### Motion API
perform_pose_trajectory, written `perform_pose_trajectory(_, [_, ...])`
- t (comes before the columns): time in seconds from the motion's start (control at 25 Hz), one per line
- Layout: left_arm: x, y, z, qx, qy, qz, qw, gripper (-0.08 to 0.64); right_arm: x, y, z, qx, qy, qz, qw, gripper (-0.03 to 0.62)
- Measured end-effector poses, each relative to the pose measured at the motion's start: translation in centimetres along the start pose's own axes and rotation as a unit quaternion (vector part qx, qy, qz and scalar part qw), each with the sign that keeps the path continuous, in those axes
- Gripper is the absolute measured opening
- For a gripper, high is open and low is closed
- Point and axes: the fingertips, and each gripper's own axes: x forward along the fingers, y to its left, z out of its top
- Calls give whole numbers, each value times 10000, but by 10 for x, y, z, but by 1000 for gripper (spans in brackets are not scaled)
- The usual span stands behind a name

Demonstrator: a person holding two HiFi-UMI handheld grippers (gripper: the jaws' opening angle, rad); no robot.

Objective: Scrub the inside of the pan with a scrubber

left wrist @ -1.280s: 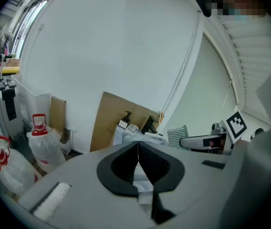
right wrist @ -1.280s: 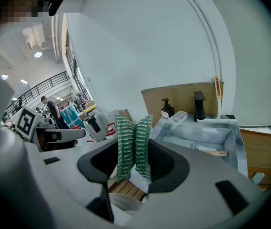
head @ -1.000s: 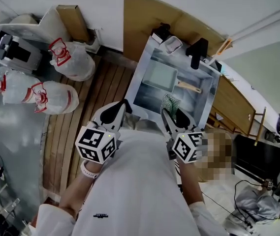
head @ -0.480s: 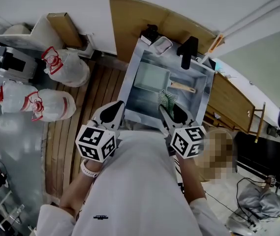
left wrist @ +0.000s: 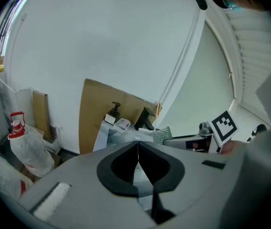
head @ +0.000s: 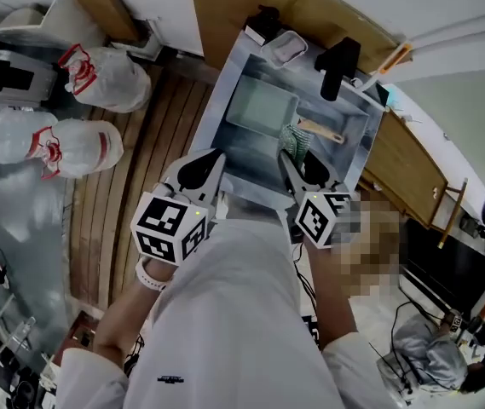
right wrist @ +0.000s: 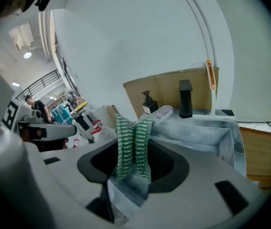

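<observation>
A pale rectangular pan (head: 263,109) with a wooden handle (head: 323,132) lies in the steel sink (head: 225,100). My right gripper (head: 291,153) is shut on a green mesh scrubber (head: 291,138), held over the sink's near part, just short of the pan's handle. In the right gripper view the scrubber (right wrist: 133,144) stands folded between the jaws of that gripper (right wrist: 134,159). My left gripper (head: 215,158) is shut on nothing at the sink's near left edge; its jaws meet in the left gripper view (left wrist: 137,147), where the scrubber (left wrist: 161,136) shows to the right.
A black faucet (head: 334,66), a soap dispenser (head: 262,20) and a small white dish (head: 283,48) line the sink's back rim. Cardboard (head: 310,11) leans behind. Tied plastic bags (head: 54,143) lie left on a slatted wooden floor (head: 153,135). A wooden cabinet (head: 404,173) is right.
Both grippers have moved forward to the sink. The scrubber has gone from the sink's near rim to over the basin, closer to the pan. Both stay shut.
</observation>
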Motion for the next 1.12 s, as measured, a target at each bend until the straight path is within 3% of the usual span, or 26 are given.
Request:
perform_pose_trajectory(0.16, [26, -1, -3, -40, 79, 46, 10000, 6, 20, -21, -1, -444, 180, 61, 9988, 164])
perform_pose_trajectory(0.32, [45, 3, -10, -149, 191, 126, 9996, 6, 42, -36, -5, -1342, 373, 139, 9902, 164])
perform_pose_trajectory(0.6, [86, 8, -19, -333, 319, 209, 9987, 6, 84, -63, -10, -3118, 774, 272, 9466, 163])
perform_pose_trajectory(1.12, [144, 39, -43, -587, 589, 440, 9956, 6, 161, -108, -41, -4147, 1314, 404, 8995, 163])
